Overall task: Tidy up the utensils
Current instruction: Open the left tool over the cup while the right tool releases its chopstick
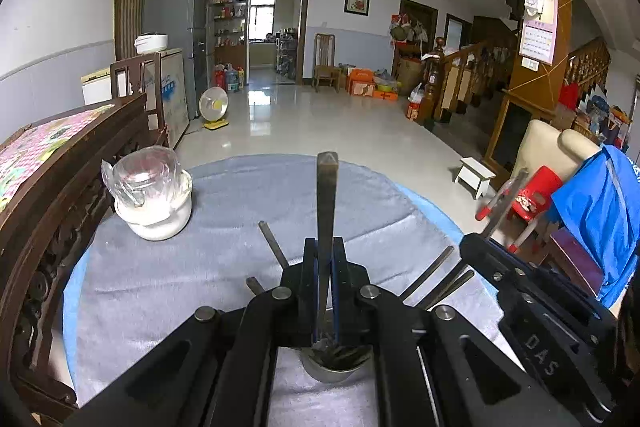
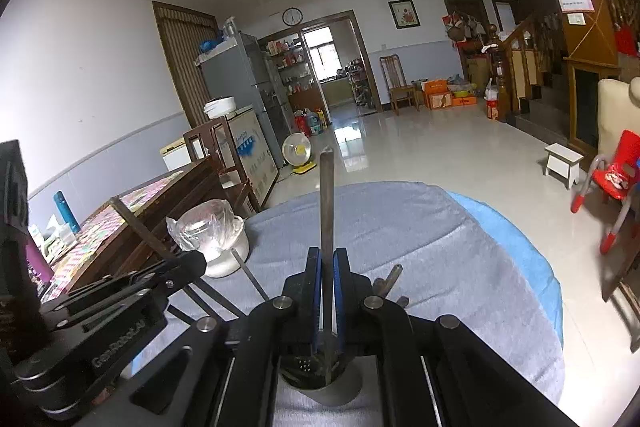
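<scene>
In the left wrist view my left gripper (image 1: 325, 247) is shut on a dark square chopstick (image 1: 327, 195) that stands upright. Its lower end reaches into a metal cup (image 1: 334, 367) on the grey tablecloth (image 1: 160, 287). More chopsticks (image 1: 428, 273) lean out of that cup. My right gripper (image 1: 478, 241) enters from the right, holding another stick. In the right wrist view the right gripper (image 2: 327, 255) is shut on an upright chopstick (image 2: 327, 207), just above the same cup (image 2: 332, 387). The left gripper (image 2: 196, 261) shows at the left with its tilted chopstick (image 2: 136, 227).
A white jar under a plastic bag (image 1: 154, 195) stands at the table's left, beside a carved wooden bench (image 1: 60, 187). A blue cover edges the round table (image 2: 520, 235). A red child's chair (image 2: 616, 171), a white stool (image 2: 562, 163) and blue cloth (image 1: 600, 211) lie to the right.
</scene>
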Demonstrator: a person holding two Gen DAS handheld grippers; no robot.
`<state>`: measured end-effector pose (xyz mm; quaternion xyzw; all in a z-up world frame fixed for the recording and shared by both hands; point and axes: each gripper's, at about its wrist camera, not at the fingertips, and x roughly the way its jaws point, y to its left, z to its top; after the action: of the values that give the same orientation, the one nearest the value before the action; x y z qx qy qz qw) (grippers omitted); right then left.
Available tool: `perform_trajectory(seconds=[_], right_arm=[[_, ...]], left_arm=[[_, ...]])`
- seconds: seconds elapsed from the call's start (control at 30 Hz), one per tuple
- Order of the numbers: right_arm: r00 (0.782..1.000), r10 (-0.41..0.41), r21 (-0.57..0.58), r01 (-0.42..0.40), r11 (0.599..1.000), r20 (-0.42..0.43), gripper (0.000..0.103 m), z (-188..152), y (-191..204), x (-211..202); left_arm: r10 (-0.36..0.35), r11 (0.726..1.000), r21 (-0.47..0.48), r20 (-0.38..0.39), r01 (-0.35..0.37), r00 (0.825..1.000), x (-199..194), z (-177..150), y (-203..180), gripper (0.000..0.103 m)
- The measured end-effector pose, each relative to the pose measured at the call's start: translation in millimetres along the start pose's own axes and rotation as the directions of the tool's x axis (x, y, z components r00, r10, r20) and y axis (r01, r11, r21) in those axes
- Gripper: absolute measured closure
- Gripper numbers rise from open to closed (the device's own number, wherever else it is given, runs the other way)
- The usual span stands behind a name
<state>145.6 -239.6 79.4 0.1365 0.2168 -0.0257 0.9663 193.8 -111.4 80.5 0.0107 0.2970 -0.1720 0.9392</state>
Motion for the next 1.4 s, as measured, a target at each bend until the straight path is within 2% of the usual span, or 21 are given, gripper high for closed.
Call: perform_trajectory(seconds=[0.67, 1.27, 1.3, 1.37, 1.4], right_arm=[[0.999, 0.0, 0.027, 0.001, 1.0, -0.038, 0.096, -16.0, -2.0, -5.2], [0.996, -0.002, 0.038, 0.006, 0.999, -0.089, 0.095, -21.2, -2.5, 3.5], [0.996, -0.002, 0.039, 0.005, 0.999, -0.091, 0.095, -21.1, -2.5, 4.0], [0.995, 0.0, 0.041, 0.004, 0.999, -0.097, 0.095, -21.7, -2.8, 4.2], [0.995, 0.001, 0.042, 0.003, 0.999, -0.101, 0.095, -22.1, -2.7, 4.3]], left_arm=[[0.036, 0.999, 0.011, -0.047, -0.036, 0.998, 24.4, -23.0, -0.5, 0.097], [0.11, 0.993, 0.057, -0.053, -0.107, 0.993, 14.8, -29.3, 1.4, 0.094], [0.113, 0.992, 0.062, -0.048, -0.11, 0.992, 12.3, -29.5, 1.2, 0.09], [0.128, 0.99, 0.067, -0.038, -0.126, 0.991, 7.6, -29.9, 1.5, 0.073], [0.138, 0.988, 0.069, -0.031, -0.135, 0.99, 5.0, -30.2, 1.7, 0.06]])
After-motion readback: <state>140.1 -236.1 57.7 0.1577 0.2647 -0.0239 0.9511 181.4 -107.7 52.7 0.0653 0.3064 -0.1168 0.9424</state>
